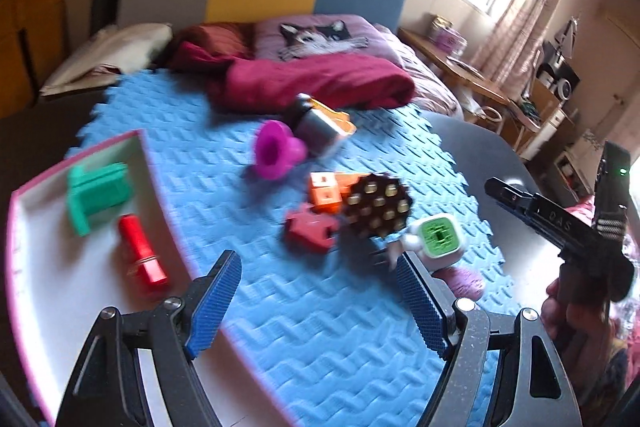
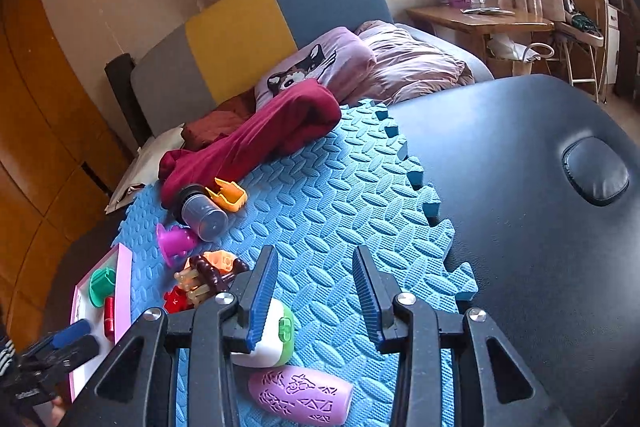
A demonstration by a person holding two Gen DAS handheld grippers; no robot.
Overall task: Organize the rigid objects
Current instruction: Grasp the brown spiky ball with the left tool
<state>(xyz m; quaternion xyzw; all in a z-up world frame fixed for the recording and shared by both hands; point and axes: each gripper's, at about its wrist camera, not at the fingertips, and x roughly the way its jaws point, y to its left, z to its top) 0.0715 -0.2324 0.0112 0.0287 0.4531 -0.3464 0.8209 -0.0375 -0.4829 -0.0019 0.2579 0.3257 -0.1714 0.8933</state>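
A white tray with a pink rim (image 1: 144,155) lies at the left of the blue foam mat (image 1: 320,307) and holds a green part (image 1: 98,195) and a red cylinder (image 1: 142,255). On the mat lie a magenta funnel (image 1: 276,149), a grey jar (image 1: 316,125), an orange clip (image 1: 334,115), orange blocks (image 1: 326,191), a dark pegged disc (image 1: 378,205), a red piece (image 1: 310,231) and a white-green cube (image 1: 438,237). My left gripper (image 1: 316,267) is open and empty above the mat's near part. My right gripper (image 2: 316,263) is open and empty, just right of the cube (image 2: 276,331); a lilac capsule (image 2: 300,397) lies below it.
A maroon cloth (image 1: 316,83) lies at the mat's far edge, against bed pillows (image 1: 316,35). A black padded table surface (image 2: 520,187) lies right of the mat. A wooden desk (image 2: 480,19) stands beyond. The right gripper's body (image 1: 560,227) shows in the left wrist view.
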